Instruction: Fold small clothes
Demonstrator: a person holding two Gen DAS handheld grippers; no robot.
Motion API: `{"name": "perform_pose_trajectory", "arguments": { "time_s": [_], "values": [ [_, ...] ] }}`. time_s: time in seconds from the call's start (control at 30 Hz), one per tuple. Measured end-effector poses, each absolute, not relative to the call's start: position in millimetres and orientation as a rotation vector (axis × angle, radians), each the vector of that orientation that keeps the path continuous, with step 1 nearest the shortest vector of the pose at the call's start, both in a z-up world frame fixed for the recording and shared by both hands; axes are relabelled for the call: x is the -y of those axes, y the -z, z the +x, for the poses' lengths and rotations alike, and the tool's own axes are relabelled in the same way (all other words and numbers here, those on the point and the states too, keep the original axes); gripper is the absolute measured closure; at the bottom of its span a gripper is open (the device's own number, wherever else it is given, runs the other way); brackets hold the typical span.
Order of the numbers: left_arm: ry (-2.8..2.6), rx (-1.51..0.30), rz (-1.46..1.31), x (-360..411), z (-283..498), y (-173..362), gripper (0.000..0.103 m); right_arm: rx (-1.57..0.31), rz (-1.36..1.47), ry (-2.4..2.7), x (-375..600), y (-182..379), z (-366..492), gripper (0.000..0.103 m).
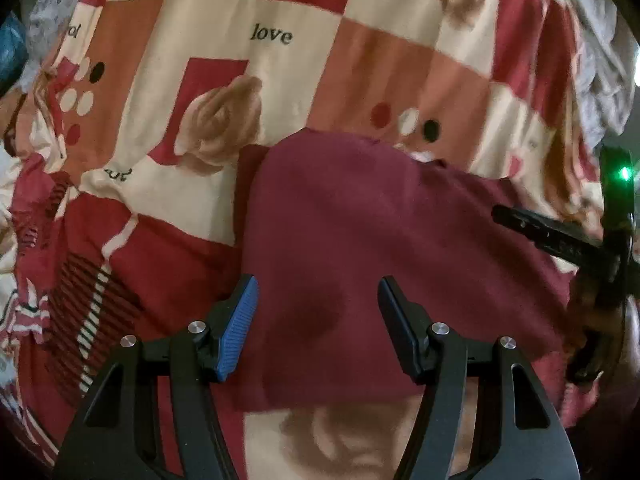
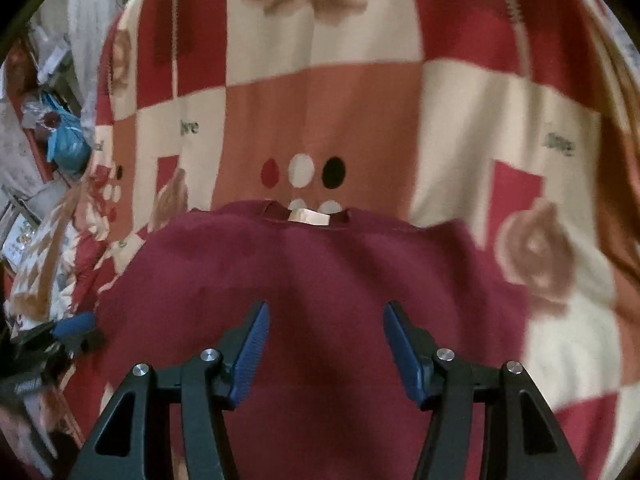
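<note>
On a checked red, cream and salmon bedsheet (image 1: 280, 16) printed with roses and "love" lies a small maroon soft-knit garment (image 1: 360, 240), flat, its collar and pale neck label (image 2: 310, 216) at the far edge. Left gripper (image 1: 318, 320) and right gripper (image 2: 326, 348) hover above it, ribbed blue pads (image 2: 252, 352) spread wide, holding nothing.
</note>
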State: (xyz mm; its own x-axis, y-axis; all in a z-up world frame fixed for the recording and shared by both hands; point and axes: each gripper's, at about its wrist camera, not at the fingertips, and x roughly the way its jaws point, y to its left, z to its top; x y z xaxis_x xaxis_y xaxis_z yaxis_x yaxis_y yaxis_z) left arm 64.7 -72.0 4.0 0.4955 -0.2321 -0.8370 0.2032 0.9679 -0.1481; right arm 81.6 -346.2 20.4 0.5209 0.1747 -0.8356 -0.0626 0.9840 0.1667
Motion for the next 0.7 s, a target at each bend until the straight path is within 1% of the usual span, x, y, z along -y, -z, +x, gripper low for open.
{"name": "perform_pose_trajectory", "arguments": {
  "time_s": [0.1,0.13,0.17,0.2,0.33,0.4,0.63,0.7],
  "values": [
    [0.221,-1.019,0.030,75.0,68.9,12.5,0.041,-1.030,0.017,-0.048,353.2,3.5,102.1,0.046],
    [0.211,-1.012,0.049,75.6,69.0,15.4,0.041,-1.026,0.005,-0.024,361.5,10.0,106.3,0.050],
    [0.208,-1.001,0.069,76.3,68.5,16.8,0.038,-1.012,-0.013,0.009,368.4,13.1,109.4,0.050],
    [0.210,-0.995,0.081,76.6,68.7,18.0,0.038,-1.005,-0.024,0.039,372.6,13.9,111.5,0.050],
    [0.215,-1.003,0.046,71.7,70.4,19.3,0.038,-1.023,0.117,0.113,401.6,15.1,115.7,0.049],
    [0.214,-1.001,0.056,72.5,68.3,18.8,0.038,-1.026,0.166,0.121,410.7,11.9,112.4,0.049],
    [0.213,-1.002,0.060,73.6,66.5,19.5,0.038,-1.014,0.070,0.133,396.3,-24.5,92.7,0.047],
    [0.213,-1.003,0.059,73.5,66.5,19.6,0.038,-1.020,0.042,0.135,394.2,-23.3,92.5,0.046]
  ]
}}
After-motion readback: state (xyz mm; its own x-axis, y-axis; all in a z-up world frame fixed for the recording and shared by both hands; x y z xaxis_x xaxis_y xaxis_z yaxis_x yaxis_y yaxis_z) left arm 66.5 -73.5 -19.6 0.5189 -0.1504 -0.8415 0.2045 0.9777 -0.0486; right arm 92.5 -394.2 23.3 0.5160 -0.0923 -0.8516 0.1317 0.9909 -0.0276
